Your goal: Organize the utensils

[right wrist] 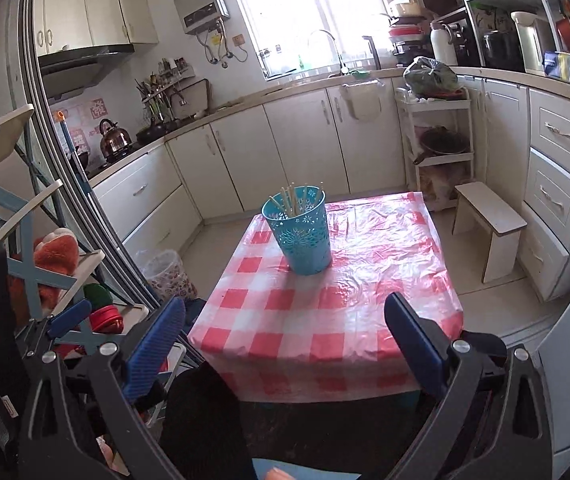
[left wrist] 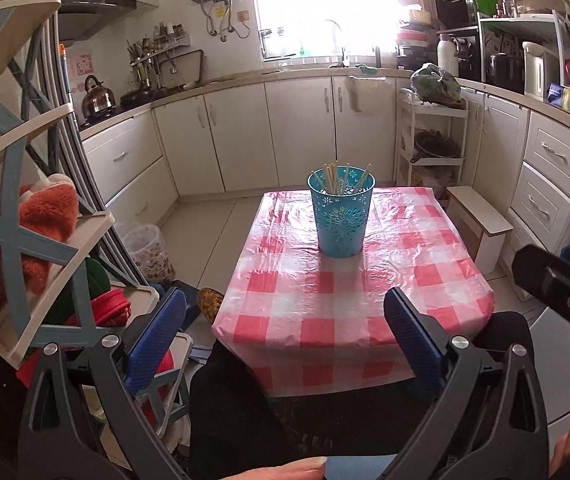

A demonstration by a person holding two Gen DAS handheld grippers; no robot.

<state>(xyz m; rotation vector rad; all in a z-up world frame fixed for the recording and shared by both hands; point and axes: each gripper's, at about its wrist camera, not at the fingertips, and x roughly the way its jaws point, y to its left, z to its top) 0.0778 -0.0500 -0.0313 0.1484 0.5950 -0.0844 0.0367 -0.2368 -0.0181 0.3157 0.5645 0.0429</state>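
Stool [right wrist: 489,226] beside table [right wrist: 325,320]; shelf [left wrist: 45,240] left.

Bright window [left wrist: 317,8] over sink; cream cabinets [left wrist: 241,136] along walls; pale tile floor [left wrist: 201,232]; small wooden stool [right wrist: 489,224].

Left gripper [left wrist: 285,320]: black plastic frame arms, silver round screws at the pivots, blue ribbed fingers [left wrist: 157,336]. Right gripper [right wrist: 285,324]: same build, black arms, silver screws, blue fingers [right wrist: 415,344]. Person: black trousers [left wrist: 237,412].
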